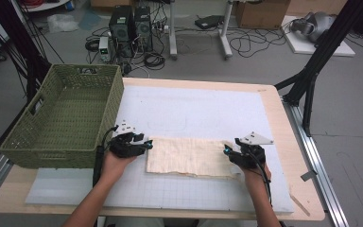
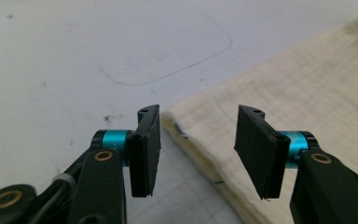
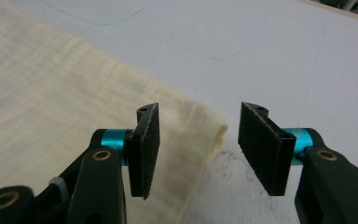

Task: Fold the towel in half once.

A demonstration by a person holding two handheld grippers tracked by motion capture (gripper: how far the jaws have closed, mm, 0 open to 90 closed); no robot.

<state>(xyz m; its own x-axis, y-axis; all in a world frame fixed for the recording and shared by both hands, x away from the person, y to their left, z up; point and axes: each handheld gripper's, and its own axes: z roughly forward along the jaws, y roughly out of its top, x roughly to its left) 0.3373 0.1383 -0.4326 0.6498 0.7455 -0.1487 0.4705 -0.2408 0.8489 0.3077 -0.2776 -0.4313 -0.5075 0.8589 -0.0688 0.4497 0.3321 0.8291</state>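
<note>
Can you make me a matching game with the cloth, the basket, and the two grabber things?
Things:
1. cloth
2. basket
3. left gripper
4. right gripper

Matches:
A. green, woven, at the table's left edge
B. open at the cloth's right end
C. cream, folded, lying flat on the white mat
D. open at the cloth's left end

Pairs: 1-C, 2-A, 3-D, 4-B

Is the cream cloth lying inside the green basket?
No, the cream cloth lies flat on the white mat, to the right of the green basket, apart from it.
</note>
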